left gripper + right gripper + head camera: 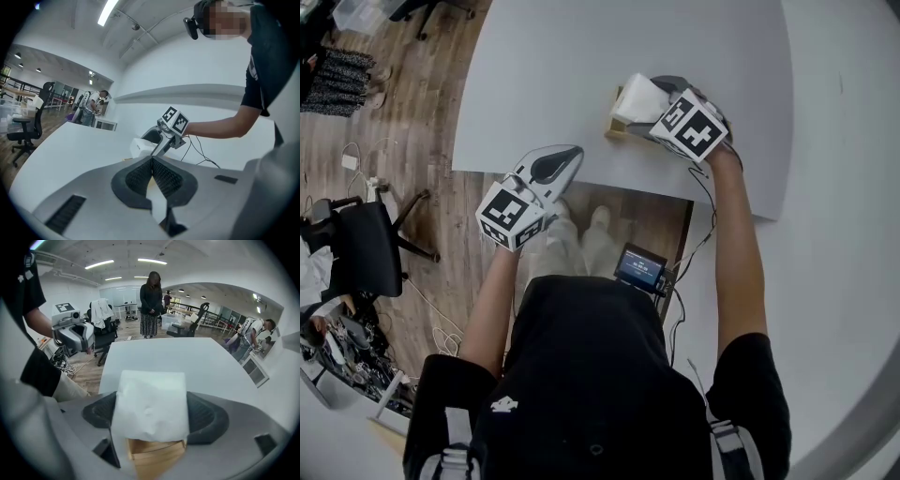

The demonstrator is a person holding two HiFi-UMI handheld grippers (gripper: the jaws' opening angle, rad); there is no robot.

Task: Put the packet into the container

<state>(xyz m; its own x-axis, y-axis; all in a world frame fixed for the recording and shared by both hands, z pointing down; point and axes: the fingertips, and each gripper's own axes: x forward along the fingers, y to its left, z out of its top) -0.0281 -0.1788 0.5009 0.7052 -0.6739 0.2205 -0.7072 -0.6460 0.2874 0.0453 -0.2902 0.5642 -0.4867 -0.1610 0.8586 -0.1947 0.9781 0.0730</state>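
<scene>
The right gripper [152, 414] has its jaws closed on a white packet [152, 401], one dark pad [99, 411] pressing each side. The packet stands upright, its lower edge just over an open wooden container [154, 454] at the near edge of the white table [159, 355]. To the left, off the table, the left gripper [75, 336] hangs on a bare arm. At the far end a person [151, 301] in dark clothes stands beside office chairs [190, 326].

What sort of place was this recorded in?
Probably an open-plan office or lab: a white table, a black swivel chair on a wood floor, and strip lights on the ceiling.
</scene>
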